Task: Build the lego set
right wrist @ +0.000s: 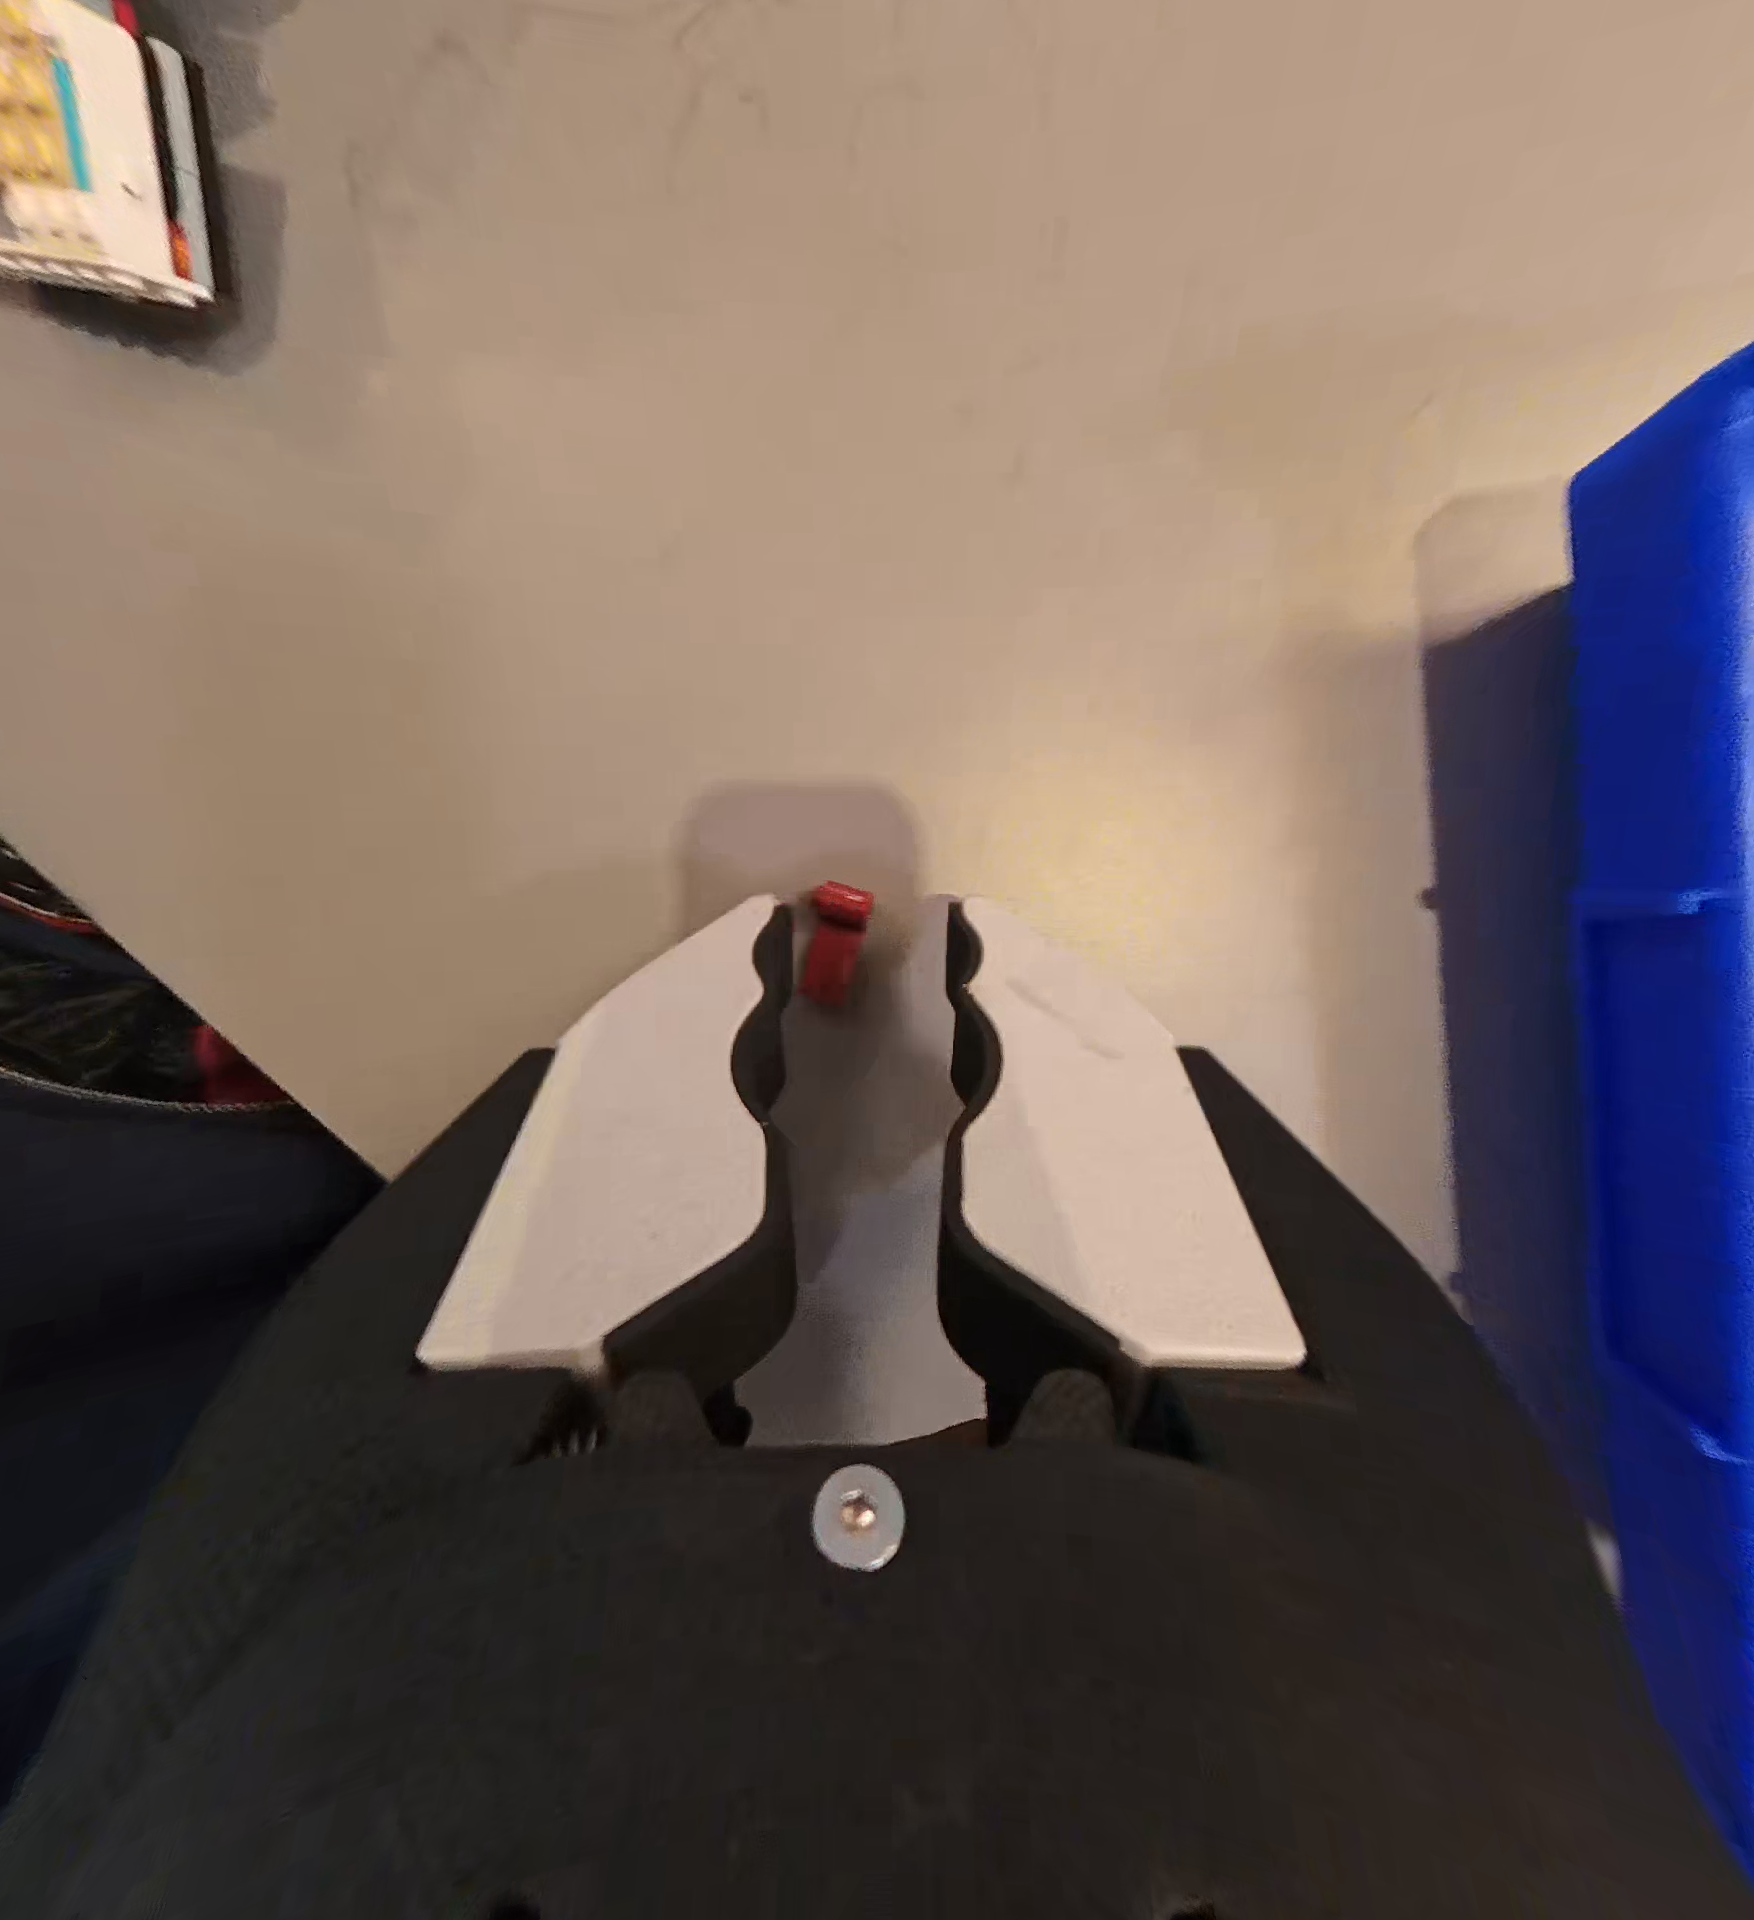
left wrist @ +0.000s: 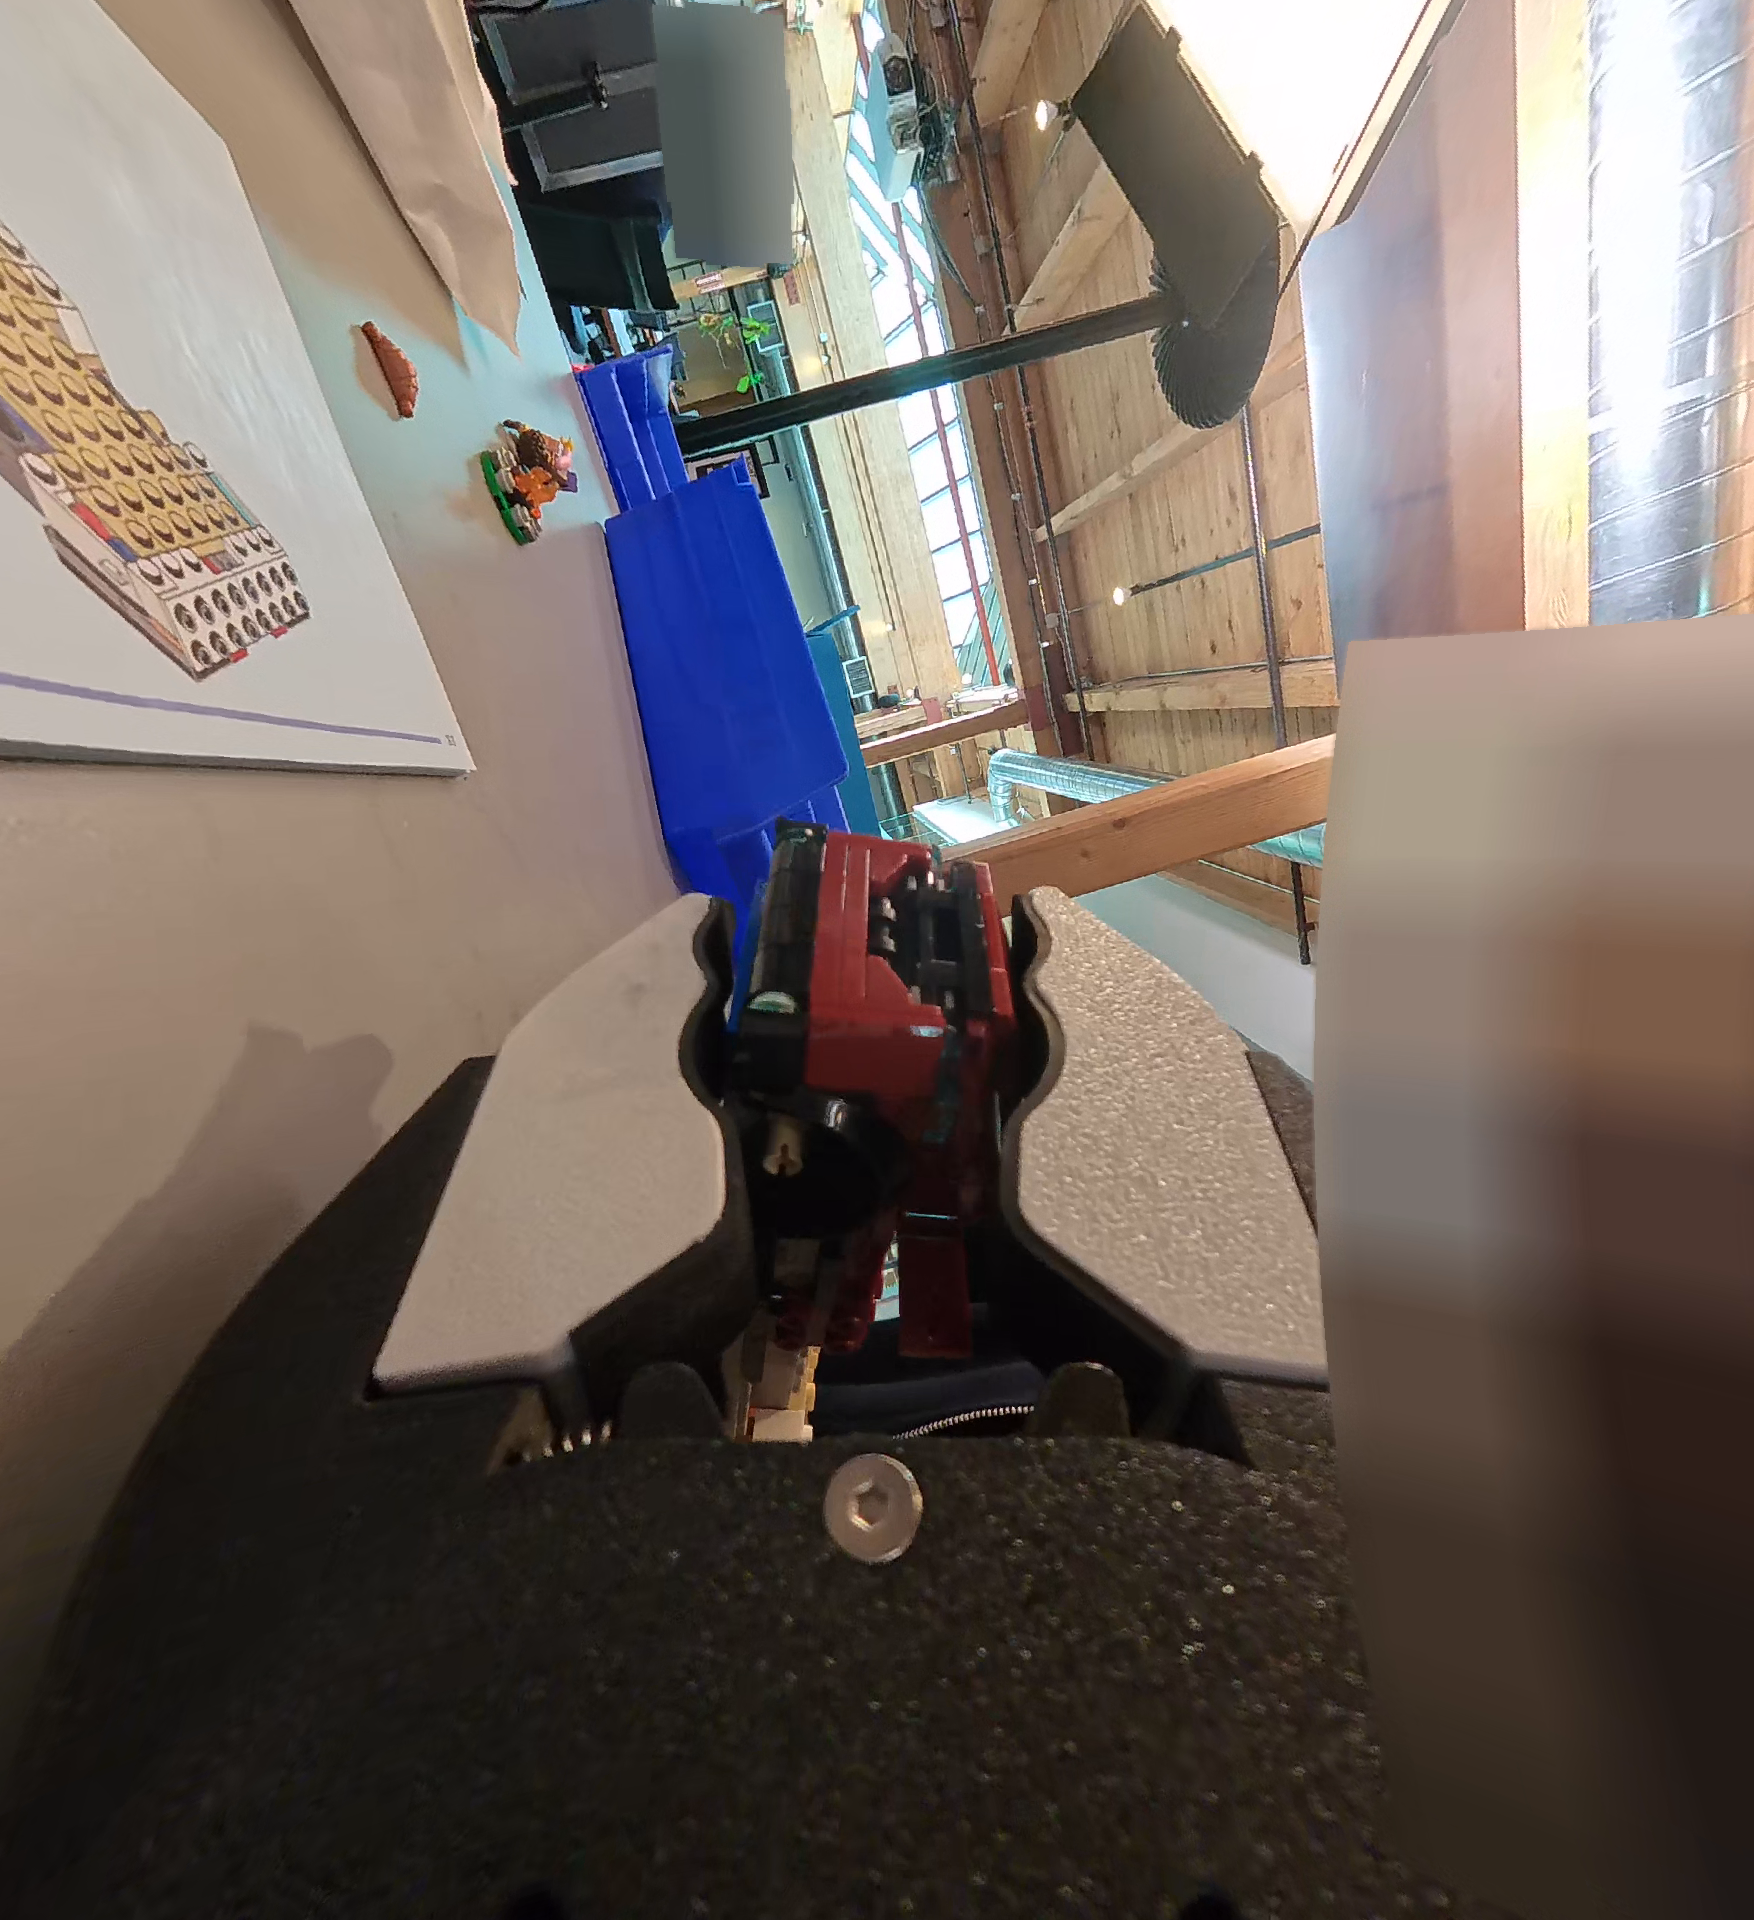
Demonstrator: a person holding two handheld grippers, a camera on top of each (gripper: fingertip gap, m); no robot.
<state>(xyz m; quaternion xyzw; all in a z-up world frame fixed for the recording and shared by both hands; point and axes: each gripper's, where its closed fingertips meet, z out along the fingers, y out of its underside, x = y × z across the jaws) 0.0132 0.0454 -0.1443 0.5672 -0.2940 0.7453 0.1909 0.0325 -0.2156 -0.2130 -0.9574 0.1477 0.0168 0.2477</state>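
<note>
My left tongs (left wrist: pixel 865 987) clench a red-and-black brick model (left wrist: pixel 878 1023), pads pressed on both flanks. Right tongs (right wrist: pixel 862 961) stand parted over the bench (right wrist: pixel 852 520); a small red piece (right wrist: pixel 831 940) lies beside the left pad, untouched. Blue bins (left wrist: pixel 717 623) beyond the model.

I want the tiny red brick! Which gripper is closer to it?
Right. The right gripper has the tiny red brick between its open fingers, near the left one. The left gripper holds a red-and-black brick model.

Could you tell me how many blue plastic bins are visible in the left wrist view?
2: one bin just beyond the gripped red model, another bin farther along the table edge. More may be hidden.
</note>
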